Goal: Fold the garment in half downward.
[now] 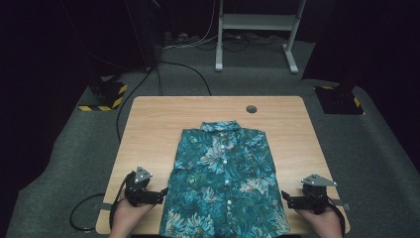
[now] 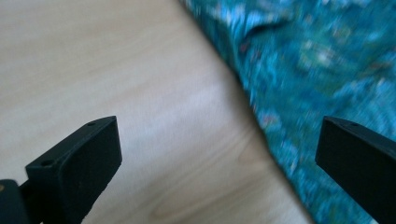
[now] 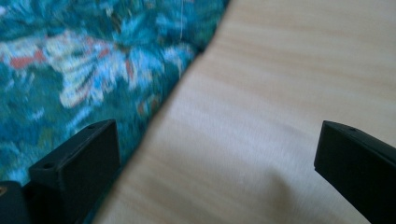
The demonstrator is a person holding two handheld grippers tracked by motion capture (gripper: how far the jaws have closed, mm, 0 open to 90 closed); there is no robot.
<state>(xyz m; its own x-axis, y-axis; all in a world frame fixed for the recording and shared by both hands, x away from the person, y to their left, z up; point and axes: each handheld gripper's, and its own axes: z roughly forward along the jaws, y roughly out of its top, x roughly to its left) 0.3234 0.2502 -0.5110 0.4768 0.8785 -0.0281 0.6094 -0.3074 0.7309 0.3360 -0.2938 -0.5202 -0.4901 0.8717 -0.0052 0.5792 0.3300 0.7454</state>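
High view first: I see the teal short-sleeved shirt with a pale floral print and white buttons [image 1: 225, 173] lying flat and face up on the light wooden table [image 1: 148, 129], set in the near half, between my two tools. My left gripper [image 1: 157, 194] sits just beside the shirt's left side seam near the hem, jaws pointing toward the cloth, and my right gripper [image 1: 286, 198] sits just beside the opposite edge, jaws pointing inward as well. In the left gripper view the jaws stand wide apart and released, holding nothing, with the shirt's edge [image 2: 261, 121] running diagonally between them over bare wood. In the right gripper view the jaws are likewise spread and empty, the fabric edge [image 3: 163, 100] passing close to the left-hand jaw. I can read no brand, label or writing on the shirt. Its long axis runs away from me, collar [image 1: 220, 126] at the far end, hem toward the near table edge.
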